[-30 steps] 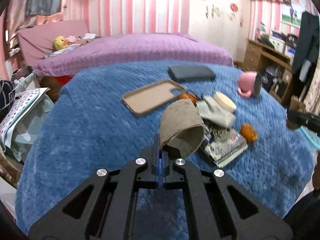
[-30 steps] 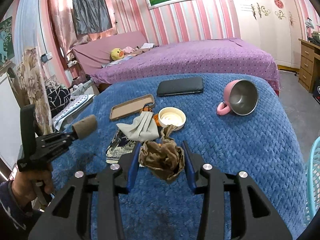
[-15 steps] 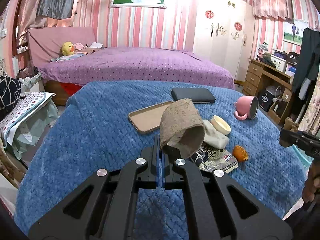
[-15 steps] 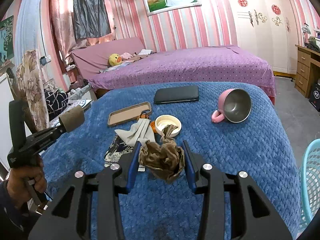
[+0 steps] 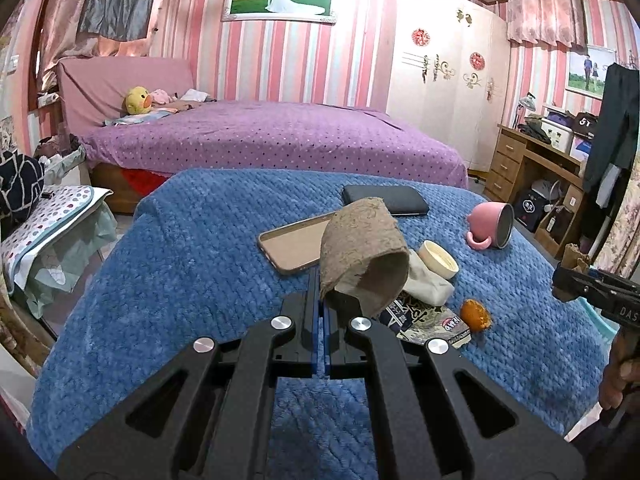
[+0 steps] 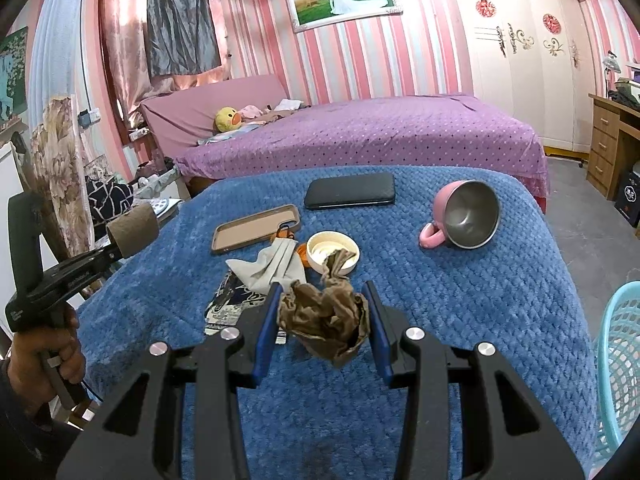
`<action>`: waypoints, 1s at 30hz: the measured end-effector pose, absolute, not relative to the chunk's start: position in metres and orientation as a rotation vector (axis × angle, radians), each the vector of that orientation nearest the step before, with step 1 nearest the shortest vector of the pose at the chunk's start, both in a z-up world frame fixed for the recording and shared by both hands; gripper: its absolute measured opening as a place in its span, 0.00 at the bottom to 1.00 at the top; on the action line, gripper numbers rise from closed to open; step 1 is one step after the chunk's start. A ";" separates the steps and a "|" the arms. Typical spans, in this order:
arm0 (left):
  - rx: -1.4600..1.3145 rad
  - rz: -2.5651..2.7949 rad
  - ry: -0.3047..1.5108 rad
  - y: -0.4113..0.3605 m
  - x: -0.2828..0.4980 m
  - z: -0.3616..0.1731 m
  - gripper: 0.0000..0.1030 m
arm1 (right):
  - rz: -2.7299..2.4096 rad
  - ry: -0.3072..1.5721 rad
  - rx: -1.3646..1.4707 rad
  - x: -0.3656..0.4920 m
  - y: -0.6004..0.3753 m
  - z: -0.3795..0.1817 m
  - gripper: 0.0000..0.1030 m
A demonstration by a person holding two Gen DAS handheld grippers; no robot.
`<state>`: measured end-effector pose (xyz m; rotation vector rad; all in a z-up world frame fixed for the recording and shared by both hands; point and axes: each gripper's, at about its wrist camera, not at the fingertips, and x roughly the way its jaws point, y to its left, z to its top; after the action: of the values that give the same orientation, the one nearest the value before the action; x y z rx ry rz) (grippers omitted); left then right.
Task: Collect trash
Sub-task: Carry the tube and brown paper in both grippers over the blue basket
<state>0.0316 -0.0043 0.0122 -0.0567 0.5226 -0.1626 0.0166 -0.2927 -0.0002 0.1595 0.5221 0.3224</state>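
Aloft, two tongs (one cardboard tube, one crumpled paper)

Pinched in the matt black plastic left gripper, whose bright metal screw heads catch the light, is a rough, fibrous grey-brown cardboard tube with a felt-like skin. The right gripper, the same black plastic with smooth blue pads, clamps a crumpled brown paper wad, dull and creased. Under both lies a plush blue quilted blanket, soft and knobbly. Just ahead of the right gripper sit a limp grey cloth mask and a smooth cream plastic lid; farther ahead, a matt tan phone case, a black leather-like wallet, and a pink mug with brushed steel interior. At its right is a glossy turquoise plastic basket.
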 end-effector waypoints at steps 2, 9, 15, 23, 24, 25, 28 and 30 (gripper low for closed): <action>-0.053 -0.166 0.522 -0.007 0.032 0.013 0.00 | 0.319 0.518 0.163 0.016 -0.296 0.000 0.39; -0.046 -0.169 0.523 -0.016 0.033 0.013 0.00 | 0.300 0.510 0.174 0.012 -0.310 0.003 0.39; -0.038 -0.196 0.524 -0.032 0.032 0.014 0.00 | 0.262 0.498 0.184 0.008 -0.329 0.004 0.39; -0.018 -0.241 0.533 -0.062 0.032 0.014 0.00 | 0.208 0.482 0.207 0.001 -0.363 0.007 0.39; -0.014 -0.248 0.531 -0.067 0.031 0.015 0.00 | 0.201 0.481 0.209 0.000 -0.366 0.007 0.39; -0.011 -0.254 0.530 -0.071 0.030 0.015 0.00 | 0.194 0.479 0.211 -0.001 -0.370 0.007 0.39; -0.002 -0.281 0.529 -0.086 0.029 0.015 0.00 | 0.175 0.476 0.227 -0.005 -0.384 0.006 0.39; 0.007 -0.301 0.531 -0.097 0.028 0.015 0.00 | 0.160 0.475 0.228 -0.008 -0.393 0.005 0.39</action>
<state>0.0278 -0.0972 0.0148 0.0068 0.5305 -0.3013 -0.0078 -0.3932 0.0055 0.2279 0.4751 0.1601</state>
